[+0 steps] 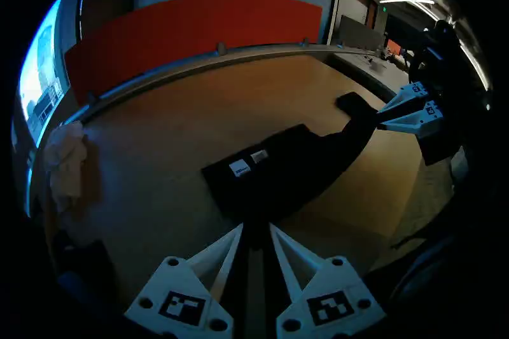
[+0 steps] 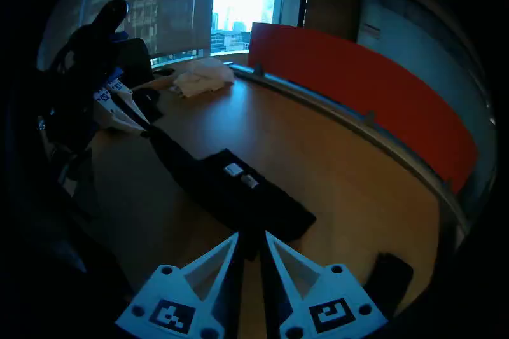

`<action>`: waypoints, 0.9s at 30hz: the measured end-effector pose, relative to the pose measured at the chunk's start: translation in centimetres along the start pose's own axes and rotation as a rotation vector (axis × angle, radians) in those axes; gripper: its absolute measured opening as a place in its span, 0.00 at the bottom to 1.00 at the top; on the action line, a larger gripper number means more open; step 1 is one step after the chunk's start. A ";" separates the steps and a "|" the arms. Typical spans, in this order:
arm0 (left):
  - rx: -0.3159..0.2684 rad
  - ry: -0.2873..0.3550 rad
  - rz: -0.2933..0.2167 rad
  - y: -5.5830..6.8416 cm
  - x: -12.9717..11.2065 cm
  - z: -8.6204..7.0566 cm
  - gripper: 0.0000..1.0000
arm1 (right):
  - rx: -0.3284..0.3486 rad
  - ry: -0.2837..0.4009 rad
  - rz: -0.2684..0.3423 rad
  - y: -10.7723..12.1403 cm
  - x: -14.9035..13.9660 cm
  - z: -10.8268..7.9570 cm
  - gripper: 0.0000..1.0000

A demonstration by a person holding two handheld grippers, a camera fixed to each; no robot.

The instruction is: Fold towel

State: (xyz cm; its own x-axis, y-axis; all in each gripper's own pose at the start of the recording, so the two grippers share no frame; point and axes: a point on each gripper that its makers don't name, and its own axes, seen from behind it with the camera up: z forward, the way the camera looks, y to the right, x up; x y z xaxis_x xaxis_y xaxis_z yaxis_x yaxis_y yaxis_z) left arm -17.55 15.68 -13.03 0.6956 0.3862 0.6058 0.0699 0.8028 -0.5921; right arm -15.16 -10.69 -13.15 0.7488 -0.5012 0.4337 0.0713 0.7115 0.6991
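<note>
A dark towel with two small white labels lies stretched over the wooden table. In the left gripper view my left gripper is shut on the towel's near edge. Farther off, my right gripper pinches the opposite end, which rises slightly off the table. In the right gripper view the towel runs from my right gripper, shut on its near end, towards my left gripper at the upper left, where a narrow strip of cloth is lifted.
A crumpled white cloth sits near the window end of the table. A red partition and a metal rail border the far side. Small dark items lie on the table.
</note>
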 end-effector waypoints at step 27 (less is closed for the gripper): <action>0.016 -0.003 -0.014 -2.2 1.9 5.2 0.13 | -0.032 -0.079 0.010 3.6 -1.3 4.2 0.15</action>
State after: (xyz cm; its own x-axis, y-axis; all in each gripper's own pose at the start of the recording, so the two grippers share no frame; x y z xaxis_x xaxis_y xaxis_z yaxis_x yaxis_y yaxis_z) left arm -20.09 17.06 -7.78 0.6926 0.3764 0.6153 0.0676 0.8155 -0.5749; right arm -18.65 -9.58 -8.85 0.6955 -0.5302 0.4850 0.0862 0.7316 0.6762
